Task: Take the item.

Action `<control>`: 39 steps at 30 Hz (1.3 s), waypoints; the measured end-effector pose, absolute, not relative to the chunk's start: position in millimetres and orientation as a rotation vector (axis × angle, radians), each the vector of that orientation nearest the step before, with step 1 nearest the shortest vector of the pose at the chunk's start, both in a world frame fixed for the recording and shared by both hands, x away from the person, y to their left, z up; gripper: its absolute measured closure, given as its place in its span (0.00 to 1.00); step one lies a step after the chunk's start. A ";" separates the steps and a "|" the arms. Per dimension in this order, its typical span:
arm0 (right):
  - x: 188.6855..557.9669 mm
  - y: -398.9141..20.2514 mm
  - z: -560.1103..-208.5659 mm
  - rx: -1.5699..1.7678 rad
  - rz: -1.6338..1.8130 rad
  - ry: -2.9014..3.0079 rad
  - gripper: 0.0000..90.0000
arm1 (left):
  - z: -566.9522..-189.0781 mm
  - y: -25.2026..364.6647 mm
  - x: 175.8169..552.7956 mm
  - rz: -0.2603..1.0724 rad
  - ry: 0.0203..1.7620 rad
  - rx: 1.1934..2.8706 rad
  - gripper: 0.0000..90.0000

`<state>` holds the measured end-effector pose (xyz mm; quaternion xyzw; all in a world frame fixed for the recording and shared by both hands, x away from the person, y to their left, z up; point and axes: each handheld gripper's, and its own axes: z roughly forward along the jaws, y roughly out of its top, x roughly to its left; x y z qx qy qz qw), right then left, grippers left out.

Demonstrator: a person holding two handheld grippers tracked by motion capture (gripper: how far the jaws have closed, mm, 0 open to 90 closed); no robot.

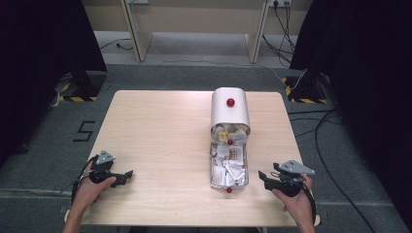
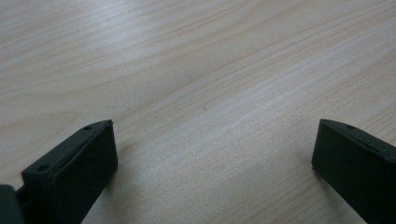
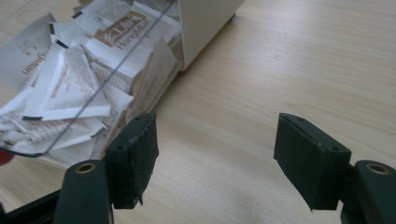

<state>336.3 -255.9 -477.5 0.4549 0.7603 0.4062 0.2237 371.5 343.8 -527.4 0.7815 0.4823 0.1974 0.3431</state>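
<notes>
Light wood table is sitting on grey carpet, with a white box right of centre and its clear drawer of paper sachets sticking out toward the person. Right gripper is hovering beside it, jaws spread, gripping nothing. Left gripper is sitting near-left, jaws also spread.

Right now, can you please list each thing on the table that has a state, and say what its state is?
Box: lying flat, its clear drawer pulled out toward the person.
Clear drawer: open, full of paper packets.
Left gripper: open, empty, low over bare table.
Right gripper: open, empty, beside the drawer, not touching it.
</notes>
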 end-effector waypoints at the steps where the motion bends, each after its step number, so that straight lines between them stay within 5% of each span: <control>1: 336.2 -254.6 -475.9 1.247 1.125 2.098 0.35 | -527.4 343.9 371.5 0.513 1.253 2.031 0.00; 39: 333.3 -196.6 -442.6 0.985 1.275 2.176 0.49 | -527.4 343.8 371.5 0.513 1.253 2.031 0.00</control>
